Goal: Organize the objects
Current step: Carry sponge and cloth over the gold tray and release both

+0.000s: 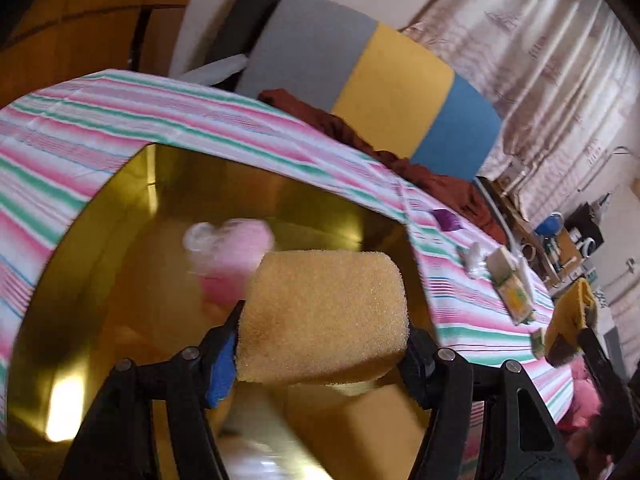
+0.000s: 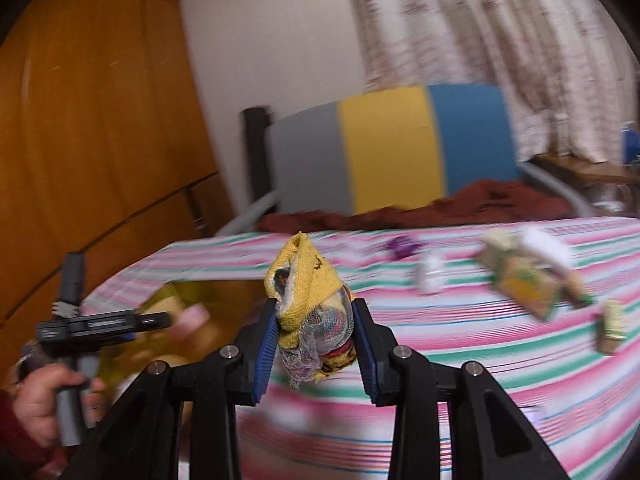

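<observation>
My left gripper [image 1: 320, 340] is shut on a yellow sponge [image 1: 324, 316] and holds it over a shiny gold box [image 1: 80, 280] set on the striped cloth. A pink and white item [image 1: 232, 256] lies inside the box, blurred. My right gripper [image 2: 316, 340] is shut on a yellow knitted scrubber with mesh [image 2: 308, 300], held above the striped bed. The right gripper with its scrubber shows at the right edge of the left wrist view [image 1: 572, 316]. The left gripper [image 2: 152, 320] shows at the left of the right wrist view, over the gold box [image 2: 216, 296].
On the striped cloth [image 2: 480, 340] lie a small purple item [image 2: 404, 248], a white item [image 2: 430, 276], a green and yellow packet [image 2: 524, 284] and a small box [image 2: 612, 328]. A grey, yellow and blue headboard [image 2: 392, 152], a brown blanket [image 2: 480, 200] and a wooden wardrobe [image 2: 100, 120] stand behind.
</observation>
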Demonstrator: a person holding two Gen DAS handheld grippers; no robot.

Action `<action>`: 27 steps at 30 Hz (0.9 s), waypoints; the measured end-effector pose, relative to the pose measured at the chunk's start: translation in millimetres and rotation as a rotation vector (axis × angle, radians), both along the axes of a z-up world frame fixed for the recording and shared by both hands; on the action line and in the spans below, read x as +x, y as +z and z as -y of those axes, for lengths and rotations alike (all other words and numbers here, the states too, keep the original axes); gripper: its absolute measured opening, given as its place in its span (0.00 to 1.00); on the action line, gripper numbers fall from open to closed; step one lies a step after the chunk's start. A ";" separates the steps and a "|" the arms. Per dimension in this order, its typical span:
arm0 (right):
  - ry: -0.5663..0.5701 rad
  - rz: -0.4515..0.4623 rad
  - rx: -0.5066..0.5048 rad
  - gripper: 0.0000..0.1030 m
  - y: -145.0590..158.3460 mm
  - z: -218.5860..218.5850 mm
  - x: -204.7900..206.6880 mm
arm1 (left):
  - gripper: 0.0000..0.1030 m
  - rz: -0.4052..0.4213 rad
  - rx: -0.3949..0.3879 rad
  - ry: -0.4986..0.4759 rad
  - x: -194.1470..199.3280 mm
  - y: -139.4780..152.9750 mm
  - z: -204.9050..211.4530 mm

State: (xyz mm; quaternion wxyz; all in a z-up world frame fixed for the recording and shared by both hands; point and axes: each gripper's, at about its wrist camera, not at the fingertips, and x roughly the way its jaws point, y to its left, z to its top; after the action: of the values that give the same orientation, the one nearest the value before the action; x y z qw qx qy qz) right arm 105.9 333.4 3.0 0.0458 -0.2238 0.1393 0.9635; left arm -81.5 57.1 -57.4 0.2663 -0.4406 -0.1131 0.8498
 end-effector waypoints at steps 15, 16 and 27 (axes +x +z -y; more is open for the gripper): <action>0.244 0.101 -0.011 0.34 -16.9 88.7 -65.2 | 1.00 0.000 -0.096 0.040 6.4 -11.8 24.3; 0.244 0.108 -0.009 0.34 -18.5 90.0 -67.0 | 1.00 -0.005 -0.103 0.058 8.8 -9.2 27.6; 0.232 0.186 -0.024 0.34 -34.6 96.4 -94.1 | 1.00 -0.163 -0.145 0.221 52.1 27.8 57.9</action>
State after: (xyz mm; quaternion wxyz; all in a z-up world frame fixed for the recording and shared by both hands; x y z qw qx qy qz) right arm 11.8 236.9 -31.5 -0.0558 -0.3271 0.1190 0.9358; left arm -29.4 -0.7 -29.5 0.1469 -0.3730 -0.0774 0.9129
